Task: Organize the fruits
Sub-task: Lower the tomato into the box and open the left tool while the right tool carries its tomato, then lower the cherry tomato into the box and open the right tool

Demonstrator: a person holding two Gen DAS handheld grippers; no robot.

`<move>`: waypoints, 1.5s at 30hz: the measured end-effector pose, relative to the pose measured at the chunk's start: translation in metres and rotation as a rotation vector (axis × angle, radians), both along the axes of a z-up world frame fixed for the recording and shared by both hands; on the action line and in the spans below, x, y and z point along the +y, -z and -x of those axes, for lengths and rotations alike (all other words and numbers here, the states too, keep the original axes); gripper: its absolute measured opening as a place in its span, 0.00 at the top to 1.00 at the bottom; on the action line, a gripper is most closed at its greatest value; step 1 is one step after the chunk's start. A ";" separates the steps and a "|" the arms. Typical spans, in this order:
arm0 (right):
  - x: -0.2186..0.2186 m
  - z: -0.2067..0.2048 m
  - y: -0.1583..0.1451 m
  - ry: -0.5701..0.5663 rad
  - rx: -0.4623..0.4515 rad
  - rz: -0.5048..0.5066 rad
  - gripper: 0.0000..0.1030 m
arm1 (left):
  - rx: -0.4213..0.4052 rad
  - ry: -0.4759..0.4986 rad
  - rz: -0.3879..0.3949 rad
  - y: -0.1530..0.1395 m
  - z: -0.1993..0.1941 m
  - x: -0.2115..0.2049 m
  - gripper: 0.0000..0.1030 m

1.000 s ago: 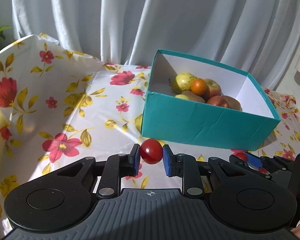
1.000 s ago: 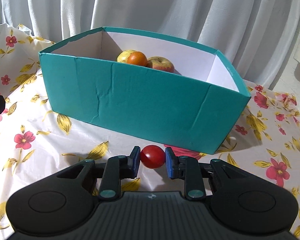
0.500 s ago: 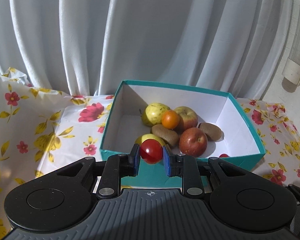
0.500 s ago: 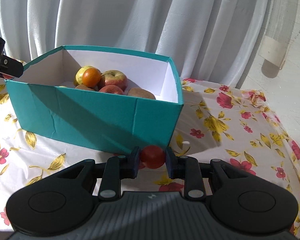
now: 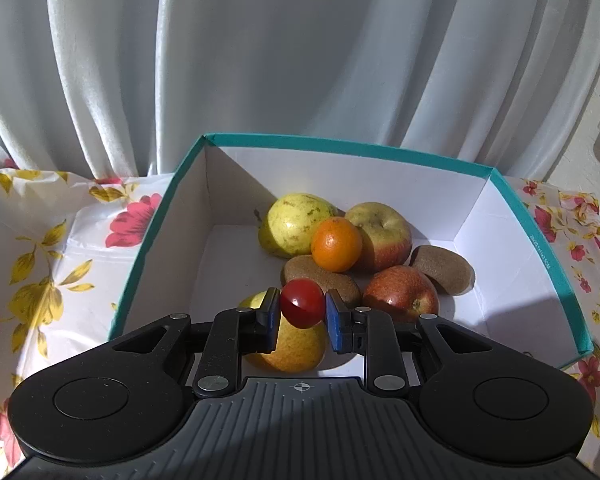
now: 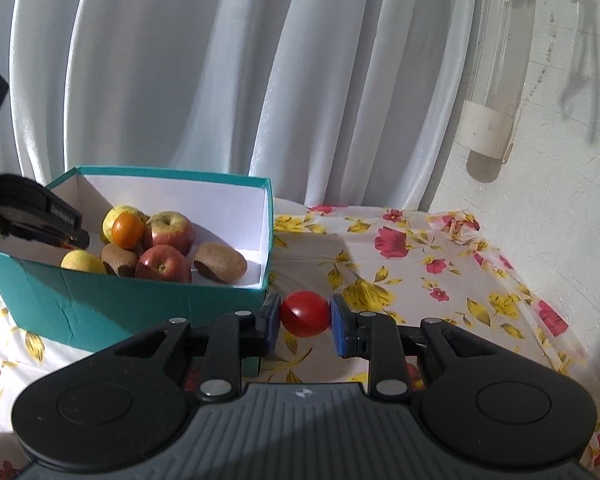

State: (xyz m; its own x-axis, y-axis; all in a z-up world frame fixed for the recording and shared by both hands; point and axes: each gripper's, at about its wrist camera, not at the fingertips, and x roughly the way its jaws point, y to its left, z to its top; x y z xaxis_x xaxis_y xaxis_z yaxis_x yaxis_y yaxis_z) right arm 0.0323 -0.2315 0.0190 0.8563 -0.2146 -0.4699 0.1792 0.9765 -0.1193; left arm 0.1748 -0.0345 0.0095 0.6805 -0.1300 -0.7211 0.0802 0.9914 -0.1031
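A teal cardboard box with white inner walls [image 5: 540, 240] stands on a flowered plastic tablecloth [image 6: 420, 264], before a white pleated curtain [image 5: 300, 60]. In it, a round orange mandarin [image 5: 336, 244] lies on a brown fuzzy kiwi [image 5: 320, 276], between a speckled yellow pear [image 5: 296, 220] and a red-yellow apple [image 5: 384, 232].

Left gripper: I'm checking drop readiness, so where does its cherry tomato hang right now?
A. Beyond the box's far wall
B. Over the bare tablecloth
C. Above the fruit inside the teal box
C: the left gripper holds the cherry tomato over the fruit inside the teal box.
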 end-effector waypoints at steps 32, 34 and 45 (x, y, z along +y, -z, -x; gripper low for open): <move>0.033 -0.080 0.023 -0.199 0.065 -0.089 0.75 | -0.046 -0.079 0.049 -0.024 0.037 0.038 0.03; 0.033 -0.081 0.025 -0.199 0.072 -0.094 0.75 | -0.048 -0.077 0.048 -0.026 0.043 0.038 0.02; 0.030 -0.078 0.024 -0.187 0.067 -0.108 0.45 | -0.054 -0.139 -0.011 -0.032 0.066 0.049 0.01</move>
